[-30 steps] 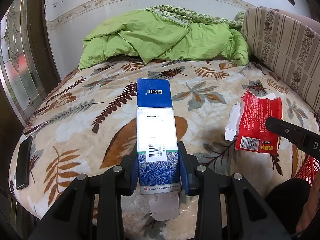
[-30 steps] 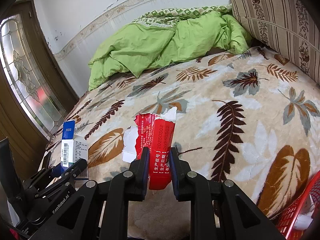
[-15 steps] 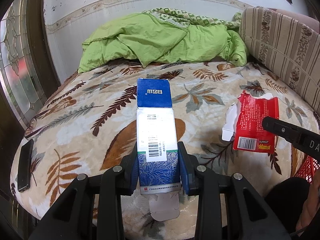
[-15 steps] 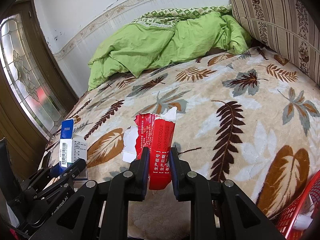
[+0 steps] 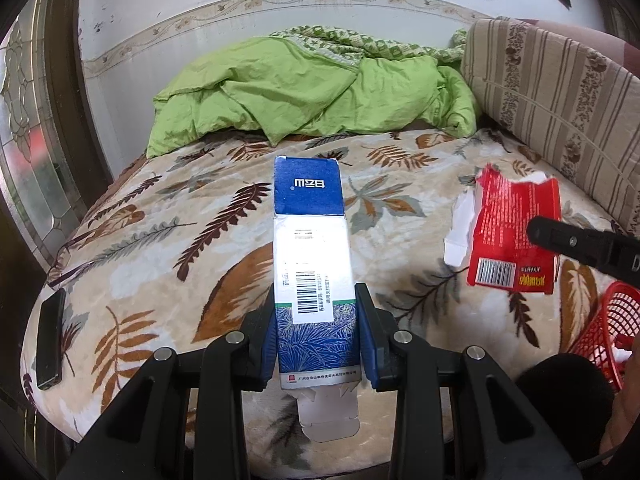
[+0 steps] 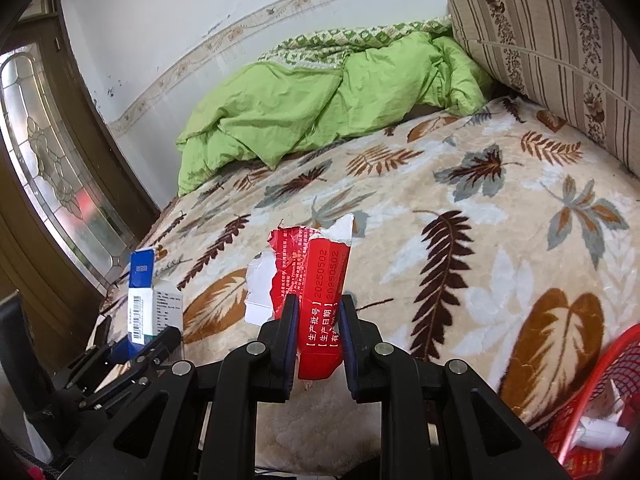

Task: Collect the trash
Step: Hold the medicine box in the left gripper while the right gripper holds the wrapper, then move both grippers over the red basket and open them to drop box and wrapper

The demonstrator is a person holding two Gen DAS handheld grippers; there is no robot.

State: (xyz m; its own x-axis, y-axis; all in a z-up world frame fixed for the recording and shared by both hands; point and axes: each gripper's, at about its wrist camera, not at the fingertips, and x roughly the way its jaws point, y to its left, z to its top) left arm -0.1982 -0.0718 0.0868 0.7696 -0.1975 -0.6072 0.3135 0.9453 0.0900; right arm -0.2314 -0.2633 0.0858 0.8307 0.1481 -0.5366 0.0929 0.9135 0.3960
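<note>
My left gripper [image 5: 318, 300] is shut on a blue and white carton [image 5: 310, 256], held above the near edge of the leaf-patterned bed [image 5: 200, 248]; the carton also shows at the left of the right wrist view [image 6: 144, 300]. My right gripper [image 6: 318, 310] is shut on a torn red carton [image 6: 320, 280], held above the bed; it shows at the right of the left wrist view [image 5: 514, 236]. A red mesh basket [image 6: 600, 384] with some trash in it stands low at the right, beside the bed; its rim shows in the left wrist view [image 5: 608, 320].
A crumpled green quilt [image 5: 312, 84] lies at the far end of the bed. A striped cushion [image 5: 560, 96] stands along the right side. A black phone [image 5: 50, 338] lies at the bed's left edge. A glass door [image 6: 48, 176] is at the left.
Both grippers have risen and tilted up a little, still holding their cartons; more of the wall shows, and the red basket has come further into both views.
</note>
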